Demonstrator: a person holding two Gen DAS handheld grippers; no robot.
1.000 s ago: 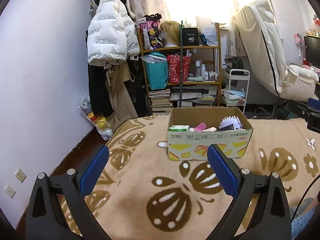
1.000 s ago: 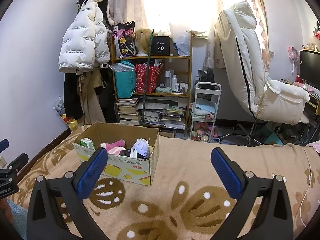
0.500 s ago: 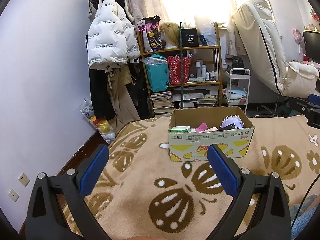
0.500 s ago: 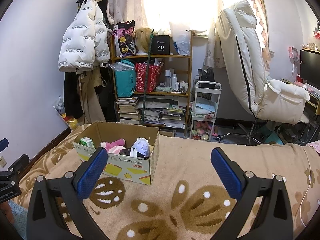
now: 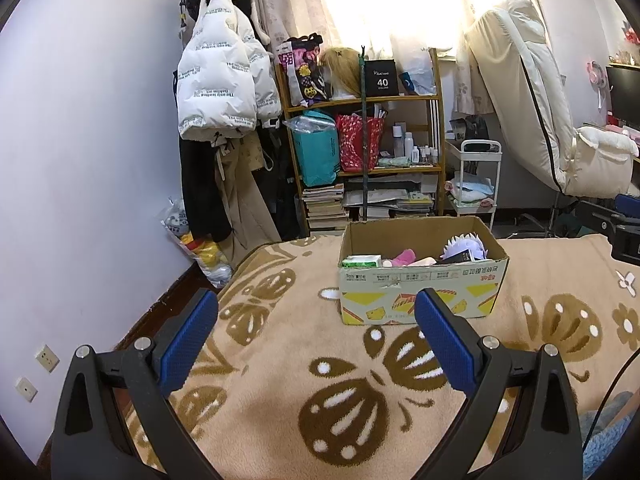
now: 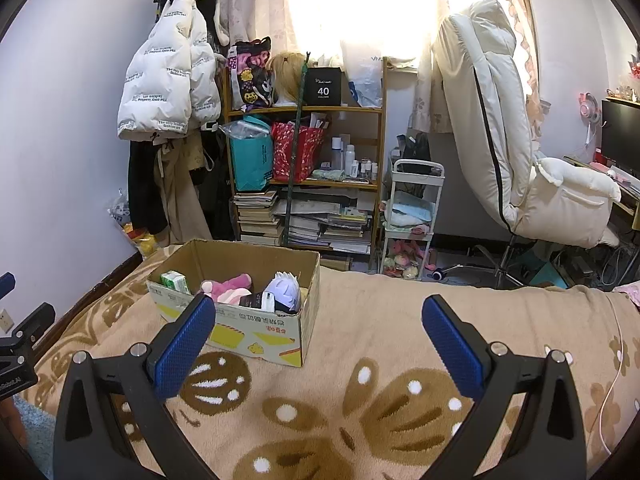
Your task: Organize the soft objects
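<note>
— What is different now?
— The left gripper (image 5: 316, 332) sits a bit higher and tips up, so its view shows more of the wall and the white coat (image 5: 224, 76).
— And the box (image 5: 420, 276)?
— It looks a little lower and farther to the right in that view.

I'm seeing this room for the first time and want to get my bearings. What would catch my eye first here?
Probably the open cardboard box on the tan flower-patterned blanket, with a pink plush and a pale spiky-haired toy inside. Behind it, a cluttered wooden shelf stands under the bright window, with a white puffer jacket hanging to its left. Both hand-held grippers, left and right, are open and hold nothing.
</note>
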